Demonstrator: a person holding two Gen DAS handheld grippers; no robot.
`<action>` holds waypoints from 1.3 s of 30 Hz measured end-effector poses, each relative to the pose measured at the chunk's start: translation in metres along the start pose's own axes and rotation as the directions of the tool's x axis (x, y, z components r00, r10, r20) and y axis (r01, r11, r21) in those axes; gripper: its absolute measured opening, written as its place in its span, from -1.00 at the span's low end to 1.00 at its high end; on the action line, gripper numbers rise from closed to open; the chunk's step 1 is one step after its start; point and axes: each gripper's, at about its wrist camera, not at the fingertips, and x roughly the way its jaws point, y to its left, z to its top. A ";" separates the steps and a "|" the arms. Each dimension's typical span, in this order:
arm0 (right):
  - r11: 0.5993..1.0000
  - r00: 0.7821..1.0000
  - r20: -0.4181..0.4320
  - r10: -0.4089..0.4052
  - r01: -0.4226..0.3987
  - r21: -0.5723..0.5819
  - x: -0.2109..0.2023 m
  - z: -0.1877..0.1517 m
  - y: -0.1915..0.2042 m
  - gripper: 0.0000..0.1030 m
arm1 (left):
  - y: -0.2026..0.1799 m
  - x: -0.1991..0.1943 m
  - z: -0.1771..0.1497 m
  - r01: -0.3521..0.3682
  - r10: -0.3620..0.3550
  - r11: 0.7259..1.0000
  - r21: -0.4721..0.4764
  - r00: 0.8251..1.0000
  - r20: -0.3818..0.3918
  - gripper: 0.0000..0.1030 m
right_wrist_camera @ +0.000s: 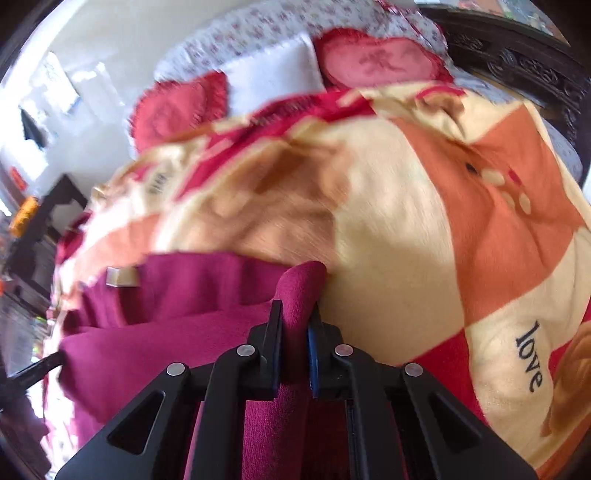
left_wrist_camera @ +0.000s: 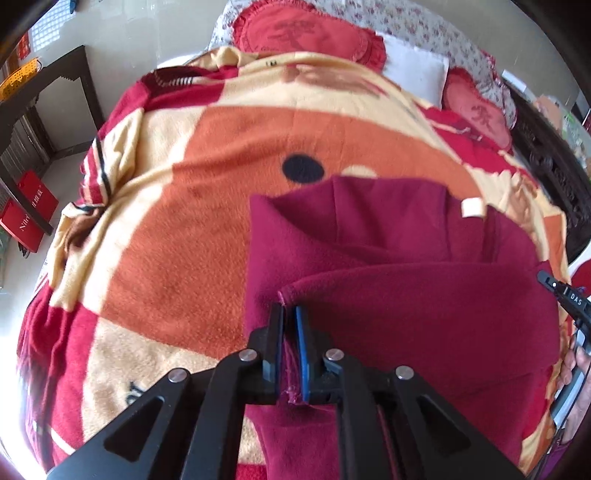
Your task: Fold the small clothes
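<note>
Maroon fleece top [left_wrist_camera: 388,258] lies on bed blanket [left_wrist_camera: 184,221], hem folding toward 12 o'clock; left gripper [left_wrist_camera: 290,314] pinches hem corner, right gripper [right_wrist_camera: 295,314] clamps bunched fabric, guessing so fold stays even

- One maroon fleece garment [left_wrist_camera: 424,302], bearing one pale label [left_wrist_camera: 472,208].
- One patterned blanket [left_wrist_camera: 192,229] in orange, cream and red.
- Two red heart-shaped cushions [left_wrist_camera: 306,35] [left_wrist_camera: 476,110].
- One white pillow [left_wrist_camera: 417,72].
- Two grippers: left gripper [left_wrist_camera: 290,314], right gripper [right_wrist_camera: 297,310].
- One dark wooden side table [left_wrist_camera: 40,96].
- Two red boxes [left_wrist_camera: 29,210] beneath it.
</note>
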 end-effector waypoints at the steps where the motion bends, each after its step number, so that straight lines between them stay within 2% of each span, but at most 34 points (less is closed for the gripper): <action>1: 1.000 1.000 -0.011 0.004 -0.004 0.009 0.004 -0.002 -0.003 -1.00 | -0.001 0.002 -0.001 -0.013 0.013 1.000 0.004 1.000 0.003 -0.79; 3: 1.000 1.000 0.001 0.004 -0.005 0.027 -0.005 -0.004 -0.008 -0.93 | -0.002 0.001 -0.002 -0.026 0.026 1.000 0.006 1.000 0.011 -0.75; 5: 0.999 0.999 0.020 -0.026 0.026 0.034 -0.021 -0.005 -0.008 -0.84 | -0.003 -0.001 -0.003 -0.042 0.042 0.999 0.013 0.999 0.016 -0.59; 7: 1.000 1.000 0.028 -0.013 0.012 0.008 -0.040 -0.010 -0.001 -0.84 | -0.003 -0.004 -0.005 -0.058 0.058 0.998 0.016 0.998 0.022 -0.15; 9: 0.998 0.999 0.009 0.038 -0.038 -0.045 -0.054 -0.020 0.014 -0.83 | -0.004 -0.007 -0.007 -0.060 0.060 0.998 0.016 0.998 0.033 -0.01; 12: 0.988 0.996 -0.032 0.080 -0.084 -0.131 -0.063 -0.040 0.035 -0.82 | -0.006 -0.012 -0.010 -0.070 0.069 0.997 0.029 0.997 0.041 0.05; 14: 0.981 0.995 -0.067 0.078 -0.088 -0.171 -0.058 -0.053 0.045 -0.82 | -0.008 -0.016 -0.014 -0.078 0.075 0.996 0.045 0.996 0.048 0.11; 18: 0.976 0.993 -0.114 -0.042 0.016 -0.216 -0.034 -0.073 0.044 -0.83 | -0.011 -0.020 -0.017 -0.090 0.087 0.994 0.063 0.995 0.053 0.12; 20: 0.977 0.989 -0.141 -0.050 0.019 -0.210 -0.026 -0.077 0.040 -0.82 | -0.010 -0.023 -0.019 -0.093 0.089 0.993 0.066 0.995 0.054 0.12; 23: 0.976 0.990 -0.128 -0.063 0.034 -0.217 -0.038 -0.070 0.044 -0.82 | -0.010 -0.029 -0.021 -0.094 0.090 0.993 0.072 0.994 0.062 0.15; 25: 0.975 0.996 -0.082 -0.040 0.021 -0.221 -0.049 -0.062 0.050 -0.81 | -0.011 -0.032 -0.021 -0.091 0.086 0.993 0.076 0.994 0.072 0.28; 28: 0.976 0.999 -0.041 -0.029 0.019 -0.217 -0.050 -0.049 0.058 -0.78 | -0.014 -0.030 -0.020 -0.101 0.094 0.992 0.079 0.992 0.083 0.31; 32: 0.976 0.999 -0.034 -0.029 0.021 -0.217 -0.028 -0.035 0.070 -0.78 | -0.016 -0.016 -0.018 -0.103 0.099 0.992 0.079 0.993 0.060 0.31; 36: 0.973 0.996 -0.045 -0.071 0.060 -0.222 0.001 -0.029 0.072 -0.78 | -0.013 0.000 -0.015 -0.108 0.105 0.992 0.069 0.994 0.040 0.32; 39: 0.970 0.996 -0.024 -0.081 0.073 -0.233 0.010 -0.026 0.072 -0.78 | -0.014 0.007 -0.013 -0.124 0.121 0.990 0.074 0.992 0.045 0.44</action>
